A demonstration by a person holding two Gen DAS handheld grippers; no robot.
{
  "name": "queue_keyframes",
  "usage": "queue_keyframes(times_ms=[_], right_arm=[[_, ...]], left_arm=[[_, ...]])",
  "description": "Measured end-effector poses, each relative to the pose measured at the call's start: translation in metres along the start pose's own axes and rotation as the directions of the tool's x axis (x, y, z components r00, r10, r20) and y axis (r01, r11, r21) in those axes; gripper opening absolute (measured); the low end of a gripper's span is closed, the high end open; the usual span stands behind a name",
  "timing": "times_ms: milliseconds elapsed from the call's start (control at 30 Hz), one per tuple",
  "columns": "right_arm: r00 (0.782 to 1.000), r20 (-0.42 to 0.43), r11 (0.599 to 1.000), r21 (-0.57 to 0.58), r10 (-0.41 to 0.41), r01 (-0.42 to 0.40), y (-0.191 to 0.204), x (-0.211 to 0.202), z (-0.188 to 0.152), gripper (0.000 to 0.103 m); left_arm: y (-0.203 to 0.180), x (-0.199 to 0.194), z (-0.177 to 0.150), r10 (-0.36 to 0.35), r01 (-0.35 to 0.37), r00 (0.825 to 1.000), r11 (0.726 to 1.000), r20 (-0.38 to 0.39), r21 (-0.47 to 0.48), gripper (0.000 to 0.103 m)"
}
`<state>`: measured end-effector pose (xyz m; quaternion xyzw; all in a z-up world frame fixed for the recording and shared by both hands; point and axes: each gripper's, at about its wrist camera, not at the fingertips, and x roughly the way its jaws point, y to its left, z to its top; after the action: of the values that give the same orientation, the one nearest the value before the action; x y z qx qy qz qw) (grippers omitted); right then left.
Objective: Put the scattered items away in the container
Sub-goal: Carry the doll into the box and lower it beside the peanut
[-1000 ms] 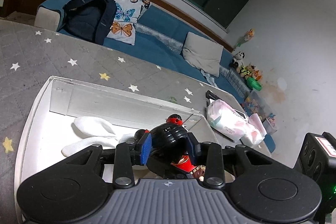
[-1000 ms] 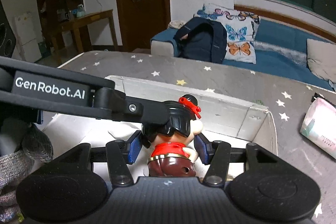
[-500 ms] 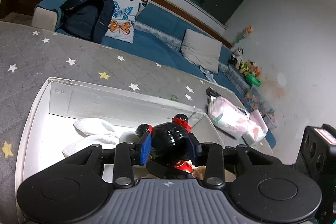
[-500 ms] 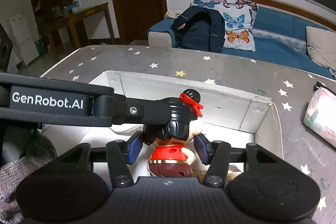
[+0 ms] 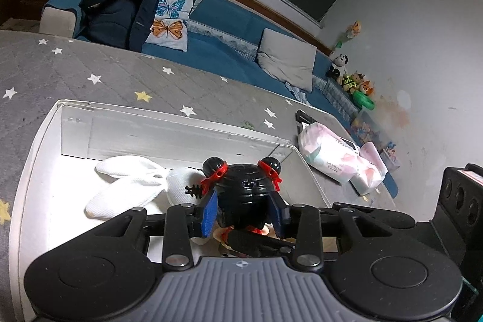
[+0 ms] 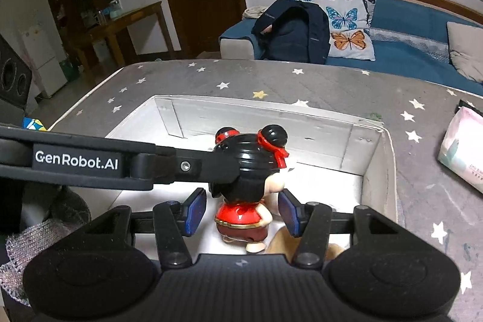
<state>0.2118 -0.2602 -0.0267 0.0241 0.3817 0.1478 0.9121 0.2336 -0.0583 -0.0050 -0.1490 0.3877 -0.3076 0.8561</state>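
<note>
- The glossy toy figurine with black hair buns, red ribbons and a red top (image 6: pixel 246 186) hangs inside the white cardboard box (image 5: pixel 39 147), its head pinched between the blue pads of the left gripper (image 5: pixel 243 208).
- In the right wrist view the right gripper (image 6: pixel 241 208) brackets the figurine's body with daylight on both sides: jaws wide, holding nothing.
- This looks like the placing step; the next move probably calls for lowering the figurine to the box floor, then spreading the left jaws.
- Ahead of the left gripper, white mesh slippers (image 5: pixel 126 183) already lie in the box.
- Beyond the box, forward and to the right of the gripper, a pink-and-white soft pack (image 5: pixel 329 159) sits on the grey star-patterned cover (image 5: pixel 90 71), likely the next pick.
- The left gripper reaches in level from the right gripper's left; both tilt down over the near rim.
</note>
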Motion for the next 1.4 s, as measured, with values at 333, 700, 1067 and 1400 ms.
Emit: queue_keyframes(times_ms=[333,700,1067,1400], right_arm=[[0.999,0.035,0.998,-0.043,-0.040,0.041,0.002,-0.012,-0.004,0.055],[0.998,0.056,0.999,-0.033,-0.040,0.042,0.000,-0.023,-0.010,0.055],[0.995,0.096,0.999,-0.037,-0.029,0.033,0.010,-0.044,-0.019,0.055],[0.992,0.129,0.999,-0.040,-0.011,0.016,0.021,-0.068,-0.040,0.055]], left_arm=[[-0.009,-0.002,-0.004,0.023,-0.023,1.000,0.999,-0.010,0.034,0.039],[-0.017,-0.006,-0.007,0.033,-0.033,0.999,0.999,-0.005,0.041,0.039],[-0.032,-0.031,-0.021,0.068,-0.070,0.997,0.995,0.034,0.071,0.039],[-0.052,-0.062,-0.045,0.132,-0.139,0.988,0.985,0.075,0.106,0.039]])
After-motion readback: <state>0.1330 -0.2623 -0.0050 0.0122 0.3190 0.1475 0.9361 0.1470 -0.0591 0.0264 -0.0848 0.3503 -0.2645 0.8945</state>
